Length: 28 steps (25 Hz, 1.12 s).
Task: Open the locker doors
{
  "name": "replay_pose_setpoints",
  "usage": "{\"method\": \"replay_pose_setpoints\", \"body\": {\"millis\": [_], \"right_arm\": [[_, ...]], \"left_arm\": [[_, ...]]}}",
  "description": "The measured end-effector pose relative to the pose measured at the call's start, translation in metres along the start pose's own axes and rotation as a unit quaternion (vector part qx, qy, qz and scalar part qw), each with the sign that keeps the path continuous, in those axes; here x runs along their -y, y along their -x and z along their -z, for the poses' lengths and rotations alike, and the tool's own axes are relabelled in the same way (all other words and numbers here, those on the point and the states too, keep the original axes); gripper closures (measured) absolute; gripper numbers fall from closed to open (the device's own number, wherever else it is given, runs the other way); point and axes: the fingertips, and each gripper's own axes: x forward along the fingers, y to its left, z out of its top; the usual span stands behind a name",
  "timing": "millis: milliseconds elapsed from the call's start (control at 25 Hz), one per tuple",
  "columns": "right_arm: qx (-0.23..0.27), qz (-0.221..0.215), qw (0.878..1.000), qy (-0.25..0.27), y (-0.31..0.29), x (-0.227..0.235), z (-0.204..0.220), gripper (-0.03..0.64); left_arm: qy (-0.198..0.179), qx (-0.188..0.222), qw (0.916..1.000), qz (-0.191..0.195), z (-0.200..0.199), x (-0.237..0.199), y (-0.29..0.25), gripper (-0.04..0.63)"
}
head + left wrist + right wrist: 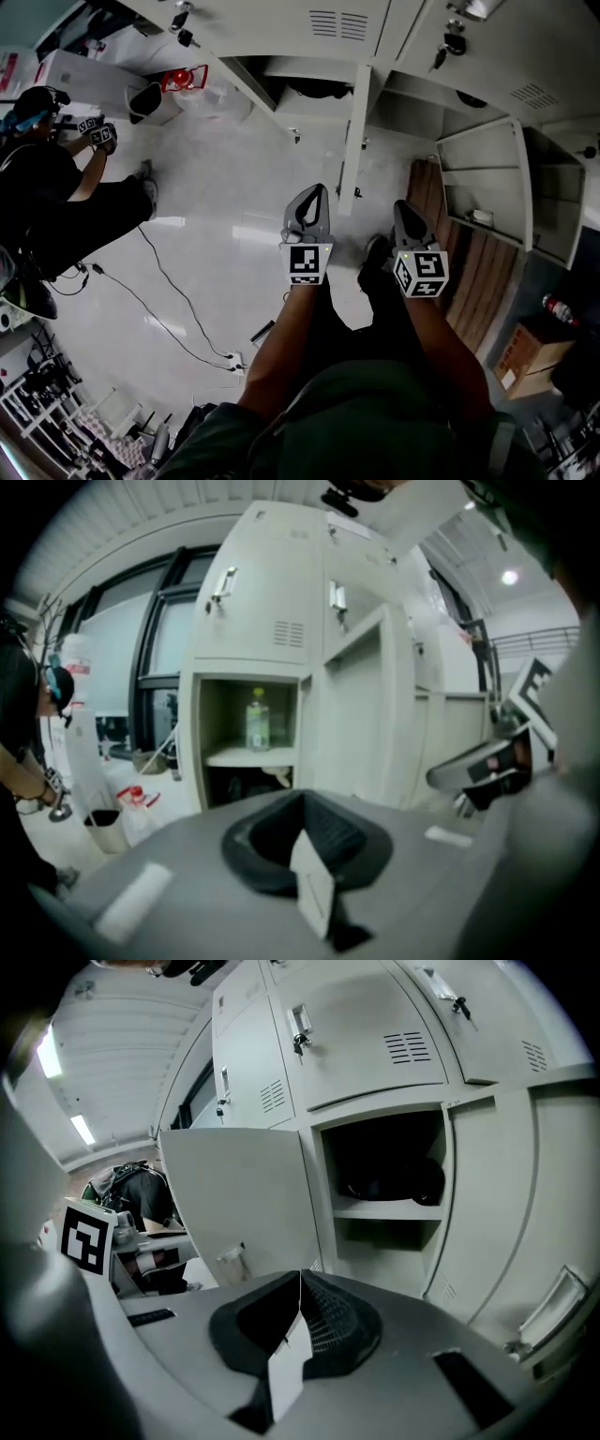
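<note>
- Subject: bank of pale grey metal lockers (356, 23), along the top of the head view. The upper-row doors (366, 1040) are closed, each with a vent panel and a latch handle.
- Lower row: one pale grey locker door (359, 141) stands wide open, seen edge-on from above. A second open door (487, 183) is further right.
- The open compartment left of the first door holds a clear plastic bottle (257, 719), upright on the shelf. The open compartment in the right gripper view holds a dark rounded object (389, 1180) that cannot be identified.
- State, left hand-held gripper (314, 192): jaws closed together with nothing between them. It is near the open door's free edge and apart from it.
- State, right hand-held gripper (403, 208): jaws closed, empty. It is right of that door and not touching it.
- Surroundings: pale glossy floor (225, 216), with a thin black cable (178, 300) trailing across it. Brown wooden planks (469, 272) lie at the right.
- A second person in dark clothing (47, 187) is at the far left.
</note>
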Motion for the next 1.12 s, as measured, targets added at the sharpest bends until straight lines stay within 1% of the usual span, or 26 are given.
{"method": "replay_pose_setpoints", "body": {"millis": [80, 120, 320, 480, 600, 720, 880, 960, 1120], "right_arm": [[0.011, -0.009, 1.000, 0.004, 0.006, 0.002, -0.012, 0.611], [0.016, -0.014, 1.000, 0.006, 0.008, 0.003, -0.018, 0.611], [0.033, -0.021, 0.999, 0.014, 0.024, 0.018, -0.046, 0.609], [0.042, -0.040, 0.998, 0.009, 0.038, 0.023, -0.064, 0.611], [0.050, -0.050, 0.997, 0.008, 0.050, 0.025, -0.078, 0.610], [0.059, -0.064, 0.996, 0.005, 0.065, 0.023, -0.095, 0.609], [0.070, -0.107, 0.992, 0.007, 0.088, 0.005, -0.125, 0.611], [0.078, -0.135, 0.988, 0.015, 0.100, -0.009, -0.144, 0.611], [0.097, -0.185, 0.977, 0.041, 0.123, -0.042, -0.188, 0.611]], "left_arm": [[0.005, 0.004, 1.0000, -0.005, -0.012, -0.002, 0.000, 0.598], [0.001, 0.008, 0.9999, -0.010, -0.019, -0.007, 0.003, 0.598], [-0.031, 0.025, 0.9985, -0.037, -0.062, -0.044, 0.031, 0.598], [-0.058, 0.044, 0.9958, -0.054, -0.103, -0.073, 0.066, 0.598], [-0.077, 0.060, 0.9930, -0.066, -0.134, -0.088, 0.094, 0.598], [-0.092, 0.077, 0.9897, -0.078, -0.164, -0.093, 0.122, 0.598], [-0.091, 0.117, 0.9850, -0.088, -0.210, -0.088, 0.155, 0.598], [-0.093, 0.124, 0.9836, -0.091, -0.227, -0.085, 0.172, 0.598], [-0.083, 0.129, 0.9838, -0.092, -0.252, -0.081, 0.202, 0.598]]}}
